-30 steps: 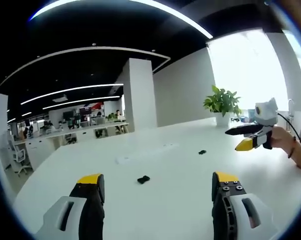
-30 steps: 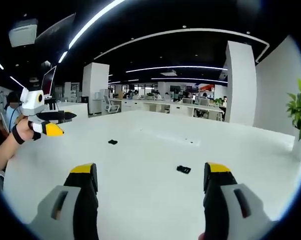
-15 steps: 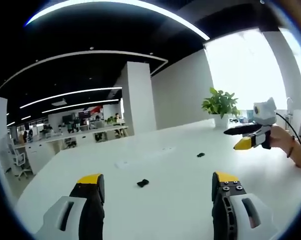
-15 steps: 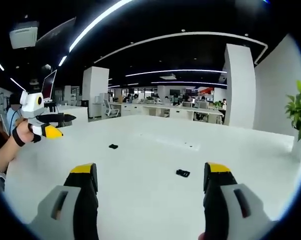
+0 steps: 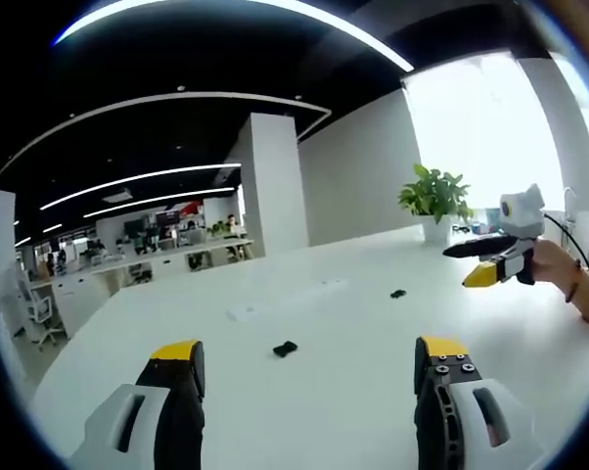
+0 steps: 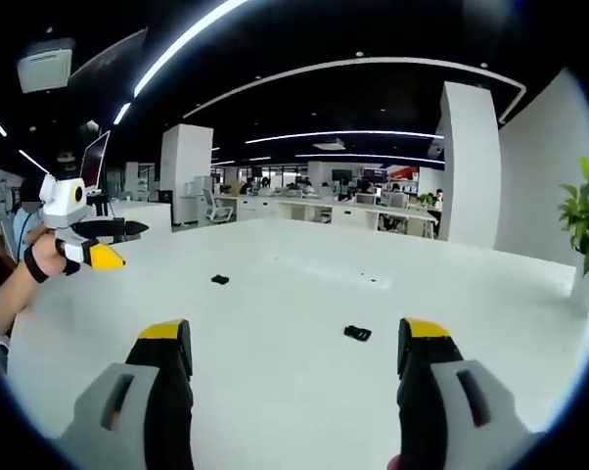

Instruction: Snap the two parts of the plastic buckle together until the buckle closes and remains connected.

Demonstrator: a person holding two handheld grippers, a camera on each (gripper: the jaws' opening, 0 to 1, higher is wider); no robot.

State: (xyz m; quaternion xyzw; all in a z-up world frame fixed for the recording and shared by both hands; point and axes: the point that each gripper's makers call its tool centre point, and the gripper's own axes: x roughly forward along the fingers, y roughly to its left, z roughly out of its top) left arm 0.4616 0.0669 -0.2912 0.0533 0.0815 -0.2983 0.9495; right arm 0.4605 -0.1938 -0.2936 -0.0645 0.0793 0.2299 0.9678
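On the white table point(image 5: 353, 392), two black buckle halves are lying well apart: one point(image 5: 285, 349) ahead of the left gripper point(image 5: 309, 357), the other point(image 6: 357, 333) ahead of the right gripper point(image 6: 294, 338). Both grippers are hovering with jaws spread wide, gripping nothing.

left claw point(image 5: 304, 360): black jaws, yellow tips, grey-white housings | right claw point(image 6: 296, 338): same | black wrist strap point(image 6: 30, 264)
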